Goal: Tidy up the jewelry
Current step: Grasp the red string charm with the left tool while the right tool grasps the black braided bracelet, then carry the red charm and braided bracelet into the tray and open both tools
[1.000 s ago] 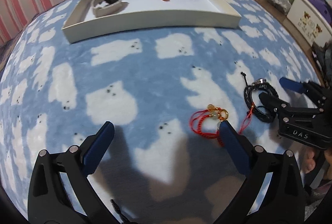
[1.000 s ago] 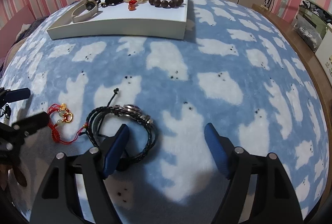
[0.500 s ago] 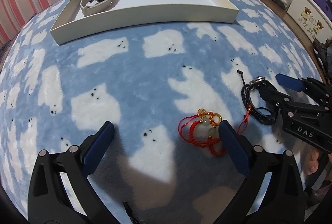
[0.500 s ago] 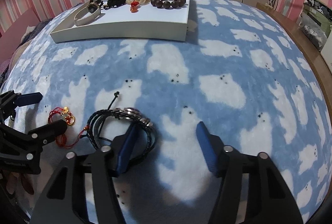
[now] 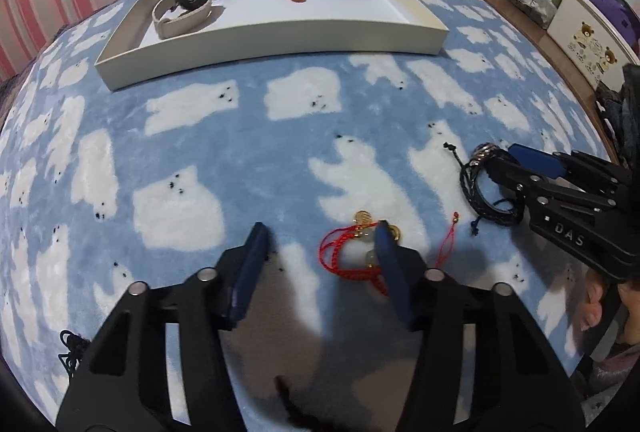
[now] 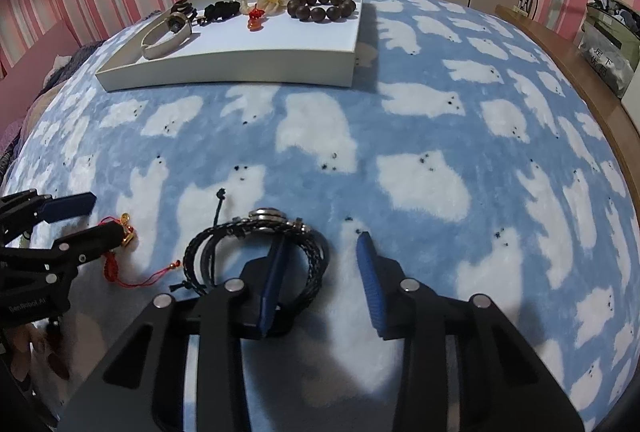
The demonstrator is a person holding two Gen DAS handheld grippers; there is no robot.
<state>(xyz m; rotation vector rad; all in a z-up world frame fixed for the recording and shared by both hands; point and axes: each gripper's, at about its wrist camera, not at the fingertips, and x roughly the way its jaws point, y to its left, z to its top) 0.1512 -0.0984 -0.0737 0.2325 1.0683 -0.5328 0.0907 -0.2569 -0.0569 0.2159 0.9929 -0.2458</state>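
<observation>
Red bracelet (image 5: 352,256) between left claw (image 5: 320,236) fingers

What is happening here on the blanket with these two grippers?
A person is sorting jewelry into a white tray that already holds several pieces. The left gripper is closing beside a red cord bracelet, with one finger on its beads. The right gripper is closing on a black braided bracelet, one finger inside its loop. Both bracelets lie on the blue blanket, not yet lifted.
</observation>
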